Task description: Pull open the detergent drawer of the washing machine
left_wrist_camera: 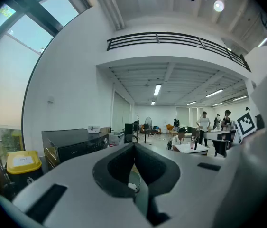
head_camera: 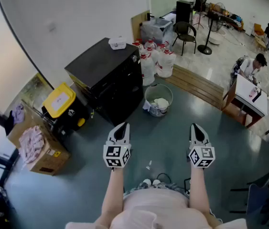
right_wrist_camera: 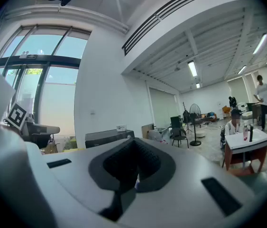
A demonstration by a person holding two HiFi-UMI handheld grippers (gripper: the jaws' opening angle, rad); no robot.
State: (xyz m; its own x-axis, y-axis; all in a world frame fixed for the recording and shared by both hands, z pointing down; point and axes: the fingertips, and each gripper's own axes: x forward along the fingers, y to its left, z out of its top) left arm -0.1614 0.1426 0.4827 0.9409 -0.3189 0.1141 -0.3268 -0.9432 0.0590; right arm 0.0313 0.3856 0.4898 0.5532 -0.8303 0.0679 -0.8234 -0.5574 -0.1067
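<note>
Now, looking steeply down from the head camera, a person holds two grippers side by side above a blue-grey floor, both pointing away from the body. The left gripper has its jaws pressed together with nothing between them; its own view shows the two dark pads meeting at the tip. The right gripper is likewise closed and empty, its pads joined in its own view.

The washing machine, a black box-shaped unit, stands against the white wall, ahead of the grippers and to their left, well apart from both. Its dark front panel shows in the left gripper view, and it appears small and far off in the right gripper view. The detergent drawer is too small to pick out in any view. A small white object rests on top of the machine.

Just left of the machine sits a yellow-lidded container, and nearer the person a cardboard box holds pink cloth. To the machine's right stands a bucket, with white jugs with red caps behind it. Farther right, a person sits at a desk.
</note>
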